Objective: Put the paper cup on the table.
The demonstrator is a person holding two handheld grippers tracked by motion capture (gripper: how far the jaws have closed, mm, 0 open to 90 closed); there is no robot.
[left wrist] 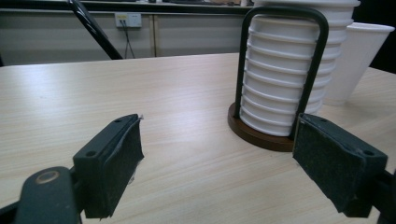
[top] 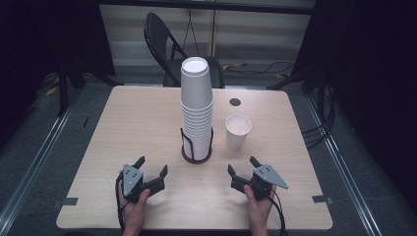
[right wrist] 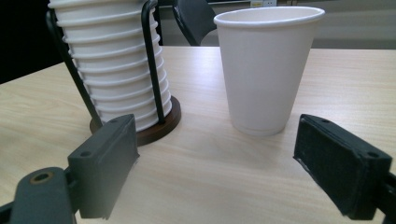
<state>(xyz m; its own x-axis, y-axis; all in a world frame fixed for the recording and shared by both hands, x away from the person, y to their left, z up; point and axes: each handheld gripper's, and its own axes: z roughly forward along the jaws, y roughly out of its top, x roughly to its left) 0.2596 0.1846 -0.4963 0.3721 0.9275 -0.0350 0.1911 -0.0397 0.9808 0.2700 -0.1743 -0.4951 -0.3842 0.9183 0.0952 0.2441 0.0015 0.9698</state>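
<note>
Black jaws of the left gripper and right gripper stand wide apart, empty, resting low and aimed forward at the upright cup stack.

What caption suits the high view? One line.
Two open grippers, left and right, face a stack of paper cups and a single cup.

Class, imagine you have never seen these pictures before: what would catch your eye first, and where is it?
The tall stack of white cups towers mid-table in a black wire holder on a round base. A single upright cup stands just to its right. Nearer the person, the left gripper and right gripper rest with jaws open.
</note>
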